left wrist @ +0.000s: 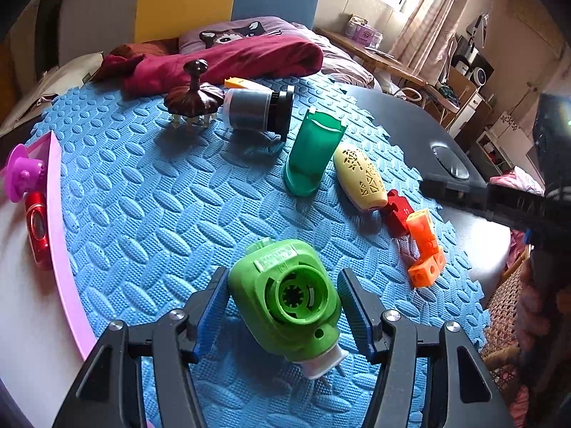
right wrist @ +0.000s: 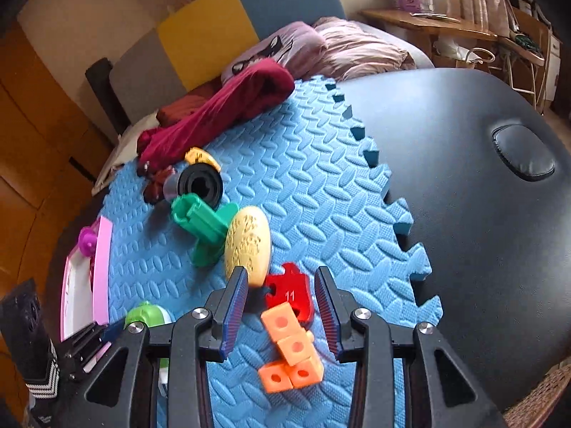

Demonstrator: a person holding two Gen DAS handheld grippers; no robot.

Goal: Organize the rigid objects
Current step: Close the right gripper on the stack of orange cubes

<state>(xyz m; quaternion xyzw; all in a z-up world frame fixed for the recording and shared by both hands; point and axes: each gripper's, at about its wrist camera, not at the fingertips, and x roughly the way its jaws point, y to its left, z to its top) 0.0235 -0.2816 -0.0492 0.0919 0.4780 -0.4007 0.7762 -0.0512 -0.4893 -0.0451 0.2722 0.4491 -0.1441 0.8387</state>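
Observation:
A green plug-in device [left wrist: 285,306] lies on the blue foam mat [left wrist: 160,214], and my left gripper [left wrist: 283,273] is shut on it, one pad against each side. In the right wrist view my right gripper [right wrist: 281,273] stands open over a chain of orange cubes [right wrist: 291,349]. Its pads stay clear of the cubes on both sides. A red puzzle piece marked 11 [right wrist: 289,294] lies just past the cubes. Beyond it are a cream oval case [right wrist: 248,240] and a green stand [right wrist: 203,224].
A grey-and-black cylinder [left wrist: 257,110] and a dark brown knobbed brush [left wrist: 192,96] lie at the mat's far side, by a maroon cloth [left wrist: 232,60]. A pink tray [left wrist: 59,214] at left holds a purple piece [left wrist: 23,174] and a red item [left wrist: 37,224]. Black padded table [right wrist: 464,178] extends right.

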